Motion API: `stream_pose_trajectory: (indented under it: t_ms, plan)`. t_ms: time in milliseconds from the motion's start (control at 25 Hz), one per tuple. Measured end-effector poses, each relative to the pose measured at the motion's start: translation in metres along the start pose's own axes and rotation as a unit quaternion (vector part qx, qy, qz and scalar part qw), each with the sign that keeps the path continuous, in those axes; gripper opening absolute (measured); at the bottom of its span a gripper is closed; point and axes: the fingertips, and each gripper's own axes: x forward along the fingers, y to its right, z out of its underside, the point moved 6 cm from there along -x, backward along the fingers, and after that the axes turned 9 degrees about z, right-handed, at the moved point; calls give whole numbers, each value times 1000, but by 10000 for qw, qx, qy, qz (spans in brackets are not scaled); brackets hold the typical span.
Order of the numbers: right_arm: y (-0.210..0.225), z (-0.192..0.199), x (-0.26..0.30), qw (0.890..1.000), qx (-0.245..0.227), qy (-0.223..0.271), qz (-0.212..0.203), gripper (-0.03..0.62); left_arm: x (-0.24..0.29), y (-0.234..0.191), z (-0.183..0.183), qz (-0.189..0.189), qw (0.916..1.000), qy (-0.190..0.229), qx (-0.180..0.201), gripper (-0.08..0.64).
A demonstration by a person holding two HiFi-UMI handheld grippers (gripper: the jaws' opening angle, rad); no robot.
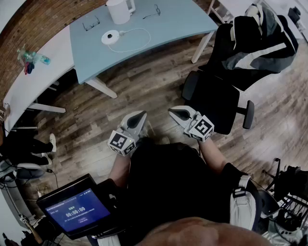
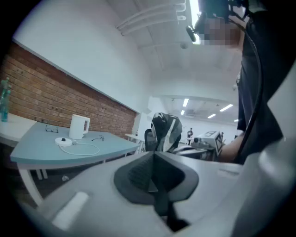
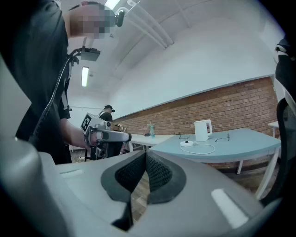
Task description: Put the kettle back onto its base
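Observation:
A white kettle (image 1: 119,10) stands upright on the far side of the blue-grey table (image 1: 173,21), beside its round white base (image 1: 111,37) with a looping cord. Kettle and base are apart. Both grippers hover over the wood floor close to my body, far from the table. My left gripper (image 1: 143,115) is shut with nothing in it, and so is my right gripper (image 1: 171,112). The left gripper view shows the kettle (image 2: 79,127) and base (image 2: 63,141) beyond the closed left gripper (image 2: 154,157). The right gripper view shows the kettle (image 3: 202,130) and base (image 3: 187,143) past the closed right gripper (image 3: 144,156).
Two pairs of glasses (image 1: 90,23) (image 1: 153,10) lie on the table near the kettle. A black office chair (image 1: 216,98) draped with a jacket (image 1: 255,43) stands at the right. A white table (image 1: 43,72) with a bottle (image 1: 30,56) is at left. A lit screen (image 1: 74,209) sits below.

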Motion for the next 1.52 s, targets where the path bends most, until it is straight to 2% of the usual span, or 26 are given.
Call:
stream_pose_trajectory:
  t_ms: [200,520,720,920,1080,1520]
  plan:
    - [-3,-1,-13,10000,-74,-33,-36,2,-1,15,1,1,9999,16,-109,2]
    - [-15,-1,-12,10000,-33,53,-61,2,-11,20,2,-15,10000,-81,-13,2]
    - [-13,-3,-14,9999,44,62,89,2,-10,19,2,28,9999,-109,38,2]
    - [-13,-14,-12,9988,246,369,-226,3,-8,17,-1,31,9999,-109,95,2]
    - [-9,-17,-9,9981,340,499,-151,3,-8,19,-2,31,9999,-130,102,2]
    - [-7,-14,2,9979,415,463,-187,3,-13,19,-4,8,10000,-52,-11,2]
